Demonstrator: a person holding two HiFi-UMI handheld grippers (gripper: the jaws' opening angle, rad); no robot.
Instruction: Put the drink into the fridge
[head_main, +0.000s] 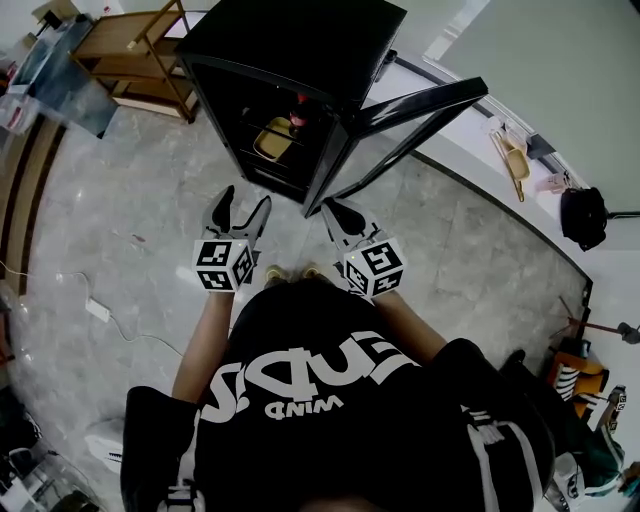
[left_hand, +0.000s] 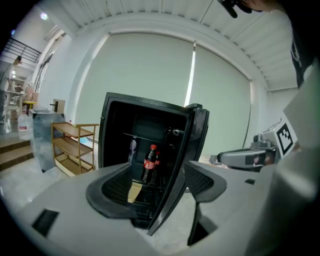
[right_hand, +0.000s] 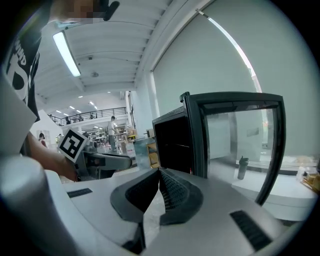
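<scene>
Black cabinet fridge (head_main: 300, 40) stands on the grey marble floor (head_main: 120, 220) with its glass-paned door (head_main: 400, 115) swung open toward the person's right. Contents: one dark cola bottle with red cap and red label (left_hand: 149, 164) stands upright on a wire shelf inside the fridge, toward the hinge side; the head view shows only its red top (head_main: 297, 112). A flat yellow item (head_main: 272, 138) lies on a lower level in front of the bottle, nearer the opening; what it is cannot be told. No other contents can be made out in the dark interior. Left gripper (head_main: 246, 200) is held low in front of the fridge opening, pointing in; its own view shows the jaws well apart with nothing between them, and the bottle and the door's edge (left_hand: 180, 170) seen through the gap (left_hand: 157, 185). Right gripper (head_main: 336, 210) is just in front of the fridge at the free edge of the open door; its own view shows the ribbed pads closed tip to tip (right_hand: 159, 175), gripping nothing, with the glass door (right_hand: 240, 145) rising behind them. Neither tool touches the bottle or the fridge. A light wooden shelf rack (head_main: 135, 45) stands beside the fridge on the side away from the door.
</scene>
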